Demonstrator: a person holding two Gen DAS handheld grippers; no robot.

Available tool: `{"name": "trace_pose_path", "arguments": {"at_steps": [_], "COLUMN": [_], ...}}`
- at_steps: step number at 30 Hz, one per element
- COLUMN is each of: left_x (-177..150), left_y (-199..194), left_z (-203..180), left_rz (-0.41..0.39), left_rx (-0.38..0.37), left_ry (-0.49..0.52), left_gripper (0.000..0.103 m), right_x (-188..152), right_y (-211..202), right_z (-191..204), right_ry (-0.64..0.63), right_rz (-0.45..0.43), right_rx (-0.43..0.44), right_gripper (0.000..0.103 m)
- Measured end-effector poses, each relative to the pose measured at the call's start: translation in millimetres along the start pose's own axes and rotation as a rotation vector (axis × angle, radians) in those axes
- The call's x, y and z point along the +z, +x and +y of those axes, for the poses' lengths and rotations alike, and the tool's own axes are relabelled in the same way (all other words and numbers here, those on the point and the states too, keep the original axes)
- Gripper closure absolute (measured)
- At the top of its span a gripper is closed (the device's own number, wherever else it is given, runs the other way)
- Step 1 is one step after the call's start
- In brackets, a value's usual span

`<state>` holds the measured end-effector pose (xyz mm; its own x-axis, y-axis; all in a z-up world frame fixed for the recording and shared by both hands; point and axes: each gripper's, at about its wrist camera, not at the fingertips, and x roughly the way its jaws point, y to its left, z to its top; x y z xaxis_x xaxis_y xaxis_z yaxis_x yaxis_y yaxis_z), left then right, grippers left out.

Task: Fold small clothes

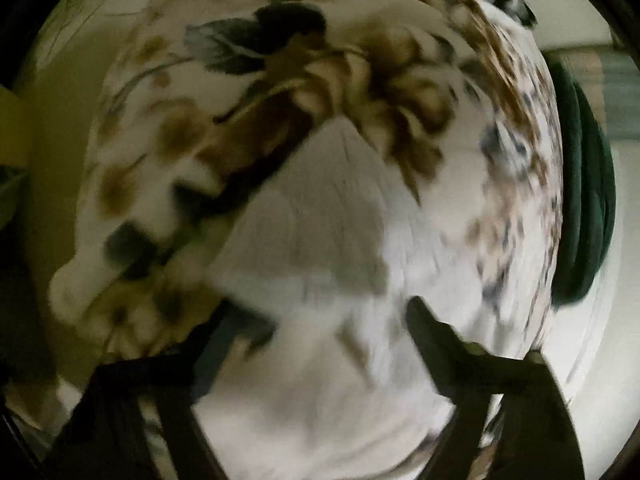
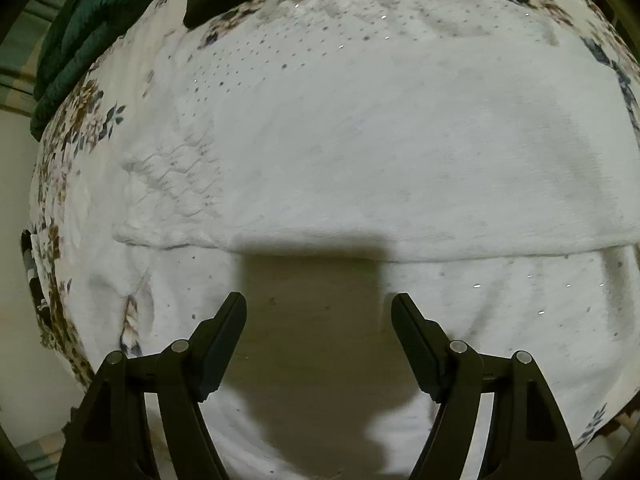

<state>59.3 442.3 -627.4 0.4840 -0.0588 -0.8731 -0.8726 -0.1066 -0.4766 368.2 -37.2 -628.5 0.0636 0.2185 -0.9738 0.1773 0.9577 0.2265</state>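
Right gripper [image 2: 319,308] open, fingers spread over white garment [image 2: 360,152] filling frame centre, folded edge crossing just above fingertips. Left gripper [image 1: 328,316] also open (view blurred), over same white cloth at lower centre. Floral bedsheet [image 1: 280,80] beneath; green blanket [image 2: 80,28] upper left.

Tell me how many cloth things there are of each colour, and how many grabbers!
White garment: 1, lying on the bed with a folded edge across it
Flowery bedspread: 1
Dark green blanket: 1, at the bed's edge
Grabbers: 2, the left gripper and the right gripper, both open and holding nothing
Total: 5
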Motion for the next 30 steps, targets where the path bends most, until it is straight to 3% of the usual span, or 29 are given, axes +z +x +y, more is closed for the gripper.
{"name": "trace_pose_path", "arguments": {"at_steps": [1, 2, 3, 8, 10, 14, 17, 20, 23, 26, 30], "left_x": [4, 8, 11, 12, 13, -4, -40, -105, -183, -289, -426], "left_y": [1, 0, -3, -44, -59, -86, -98, -93, -70, -31, 9], "left_z": [-3, -7, -10, -53, -70, -130, -185, -240, -281, -310, -320], "left_rz": [-0.03, -0.051, -0.068, -0.23, -0.282, -0.385, -0.437, -0.437, -0.364, -0.231, -0.075], "left_rx": [0.005, 0.026, 0.038, 0.103, 0.12, 0.12, 0.1, 0.059, 0.005, -0.058, -0.134], "left_ry": [-0.004, 0.008, 0.024, 0.217, 0.297, 0.502, 0.684, 0.896, 1.066, 1.235, 1.434], "left_gripper": [0.055, 0.082, 0.093, 0.094, 0.094, 0.095, 0.095, 0.095, 0.095, 0.095, 0.095], "right_x": [1, 1, 1, 9, 12, 21, 31, 39, 47, 59, 70], "right_y": [0, 0, -1, -17, -28, -43, -50, -59, -67, -75, -87], "right_z": [1, 3, 5, 21, 17, -4, -29, -63, -93, -124, -173], "right_ry": [0.0, -0.003, -0.009, -0.083, -0.1, -0.089, -0.045, 0.003, 0.035, 0.06, 0.116], "right_rz": [0.0, -0.003, -0.01, -0.079, -0.131, -0.157, -0.15, -0.134, -0.127, -0.126, -0.114], "right_rx": [-0.004, -0.012, -0.027, -0.192, -0.259, -0.291, -0.271, -0.255, -0.239, -0.224, -0.212], "right_gripper": [0.026, 0.026, 0.026, 0.026, 0.015, 0.011, 0.011, 0.011, 0.011, 0.011, 0.011]}}
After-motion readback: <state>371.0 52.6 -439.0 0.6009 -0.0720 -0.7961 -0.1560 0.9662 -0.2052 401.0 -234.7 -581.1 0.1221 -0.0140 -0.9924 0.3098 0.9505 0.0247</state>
